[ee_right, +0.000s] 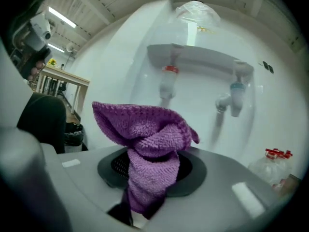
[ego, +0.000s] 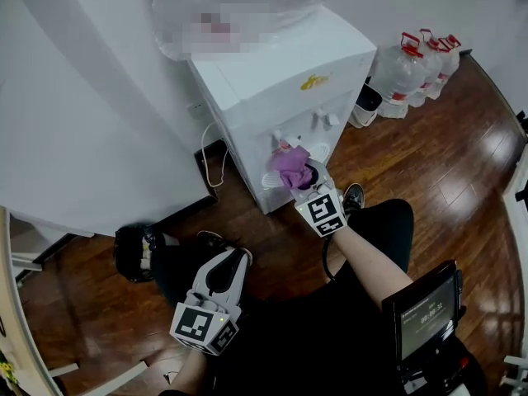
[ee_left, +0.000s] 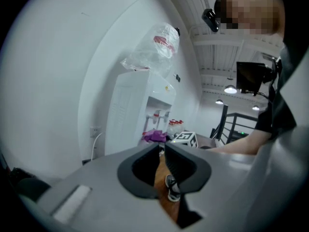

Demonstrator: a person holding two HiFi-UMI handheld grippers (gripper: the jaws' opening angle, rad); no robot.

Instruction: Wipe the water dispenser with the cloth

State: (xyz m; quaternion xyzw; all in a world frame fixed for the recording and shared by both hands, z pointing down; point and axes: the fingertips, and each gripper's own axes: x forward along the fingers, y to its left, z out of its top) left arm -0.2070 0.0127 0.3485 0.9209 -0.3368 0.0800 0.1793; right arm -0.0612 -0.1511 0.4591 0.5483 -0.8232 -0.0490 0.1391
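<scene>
At the water dispenser's (ego: 272, 81) front, the right tool (ego: 307, 174) pinches the purple cloth (ee_right: 145, 144) near two taps (ee_right: 166, 83) seen clearly only from its own view, while the head view shows the left tool (ego: 233, 260) low, closed, empty.

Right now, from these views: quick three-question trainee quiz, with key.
1. True or false: the right tongs grip the purple cloth.
2. Which tongs are shut and empty? A: left tongs. B: right tongs.
3. Fill in: the purple cloth is held in front of the water dispenser's two ___.
Key: 1 true; 2 A; 3 taps.
</scene>
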